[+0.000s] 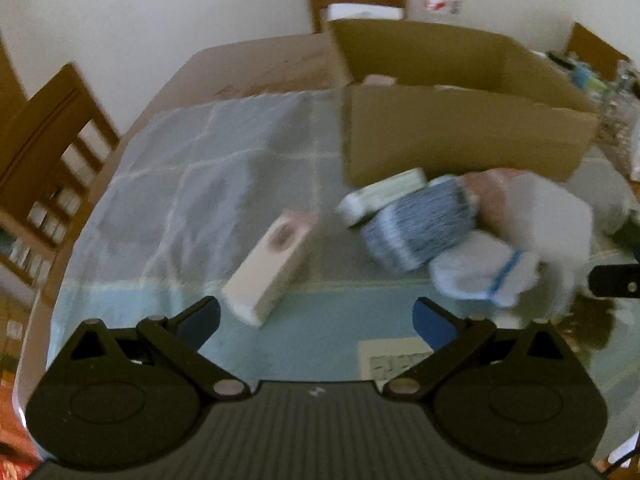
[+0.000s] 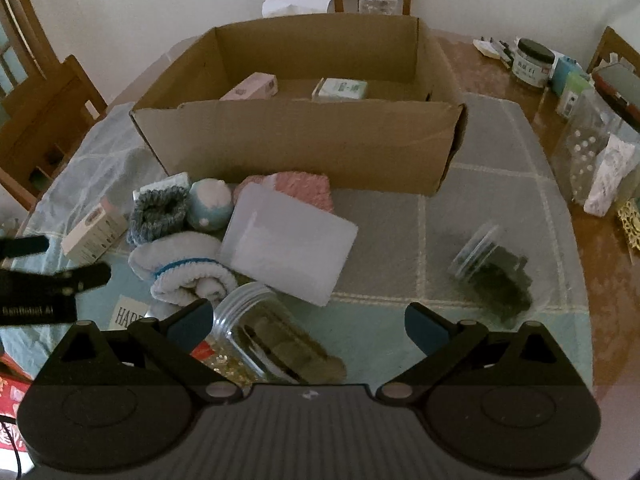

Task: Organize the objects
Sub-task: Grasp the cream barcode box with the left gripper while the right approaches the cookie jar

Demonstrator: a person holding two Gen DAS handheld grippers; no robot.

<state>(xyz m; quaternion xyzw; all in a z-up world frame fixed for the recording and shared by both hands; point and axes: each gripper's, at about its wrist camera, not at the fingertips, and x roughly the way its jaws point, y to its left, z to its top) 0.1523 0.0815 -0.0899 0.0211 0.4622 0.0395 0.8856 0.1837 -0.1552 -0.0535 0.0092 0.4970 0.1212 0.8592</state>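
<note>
While the right wrist view looks down into the cardboard box [image 2: 296, 140] on the tabletop [image 2: 500, 184] and shows two small cartons inside, a pink carton [image 2: 252, 87] and a green carton [image 2: 340, 90], the blurred left wrist view shows only the box's outer wall. Both claws hang released and empty: the left claw [image 1: 316, 320] has one white carton [image 1: 268, 268] lying just ahead, the right claw [image 2: 308, 320] one clear jar [image 2: 260, 336] lying between its fingers. Beyond sit one frosted lid [image 2: 288, 244], one rolled sock [image 2: 184, 268] and a second jar [image 2: 492, 268] off to the right.
</note>
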